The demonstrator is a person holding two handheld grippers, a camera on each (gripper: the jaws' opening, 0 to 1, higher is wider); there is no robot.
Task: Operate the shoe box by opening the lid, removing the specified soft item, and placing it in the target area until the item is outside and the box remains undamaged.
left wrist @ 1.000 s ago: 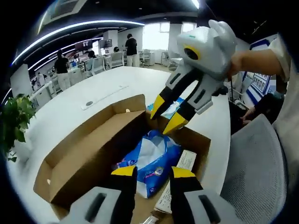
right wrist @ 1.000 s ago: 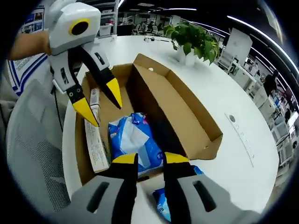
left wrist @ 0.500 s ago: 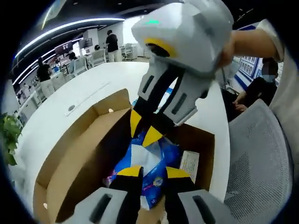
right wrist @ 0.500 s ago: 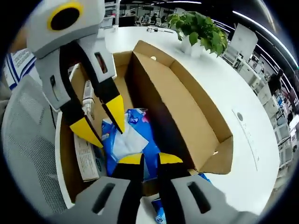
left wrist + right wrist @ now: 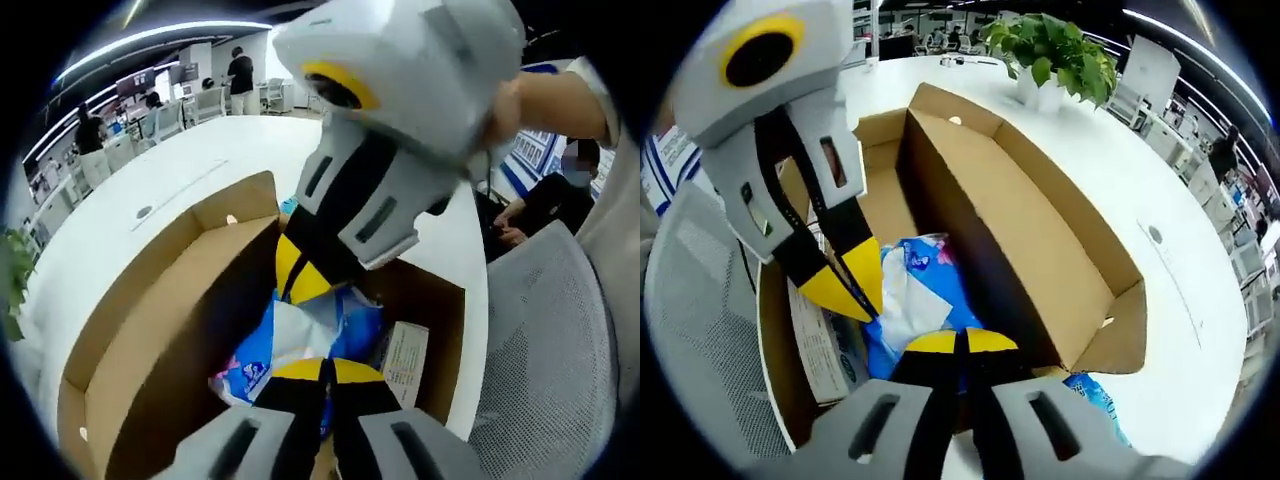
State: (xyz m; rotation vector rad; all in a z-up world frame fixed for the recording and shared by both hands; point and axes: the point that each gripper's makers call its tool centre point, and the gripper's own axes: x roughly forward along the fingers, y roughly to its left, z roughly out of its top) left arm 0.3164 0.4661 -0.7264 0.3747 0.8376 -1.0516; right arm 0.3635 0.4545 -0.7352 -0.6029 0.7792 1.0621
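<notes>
An open brown cardboard shoe box (image 5: 150, 320) (image 5: 1030, 230) lies on the white table, lid folded back. Inside it is a soft blue-and-white packet (image 5: 300, 335) (image 5: 912, 295). My left gripper (image 5: 322, 372) (image 5: 848, 285) has its yellow tips pressed together on the packet's near edge. My right gripper (image 5: 300, 282) (image 5: 960, 342) comes in from the opposite side, with its tips likewise shut on the packet. The two grippers face each other over the box, and the packet is pinched between them at both ends.
A white printed carton (image 5: 405, 355) (image 5: 825, 345) lies along the box's side wall. A second blue packet (image 5: 1095, 395) sits on the table (image 5: 1185, 330) outside the box. A grey mesh chair (image 5: 545, 340) stands close by. A potted plant (image 5: 1050, 55) is farther along the table.
Both grippers have come down into the box toward each other. Their jaws, apart a second ago, have shut on the blue packet.
</notes>
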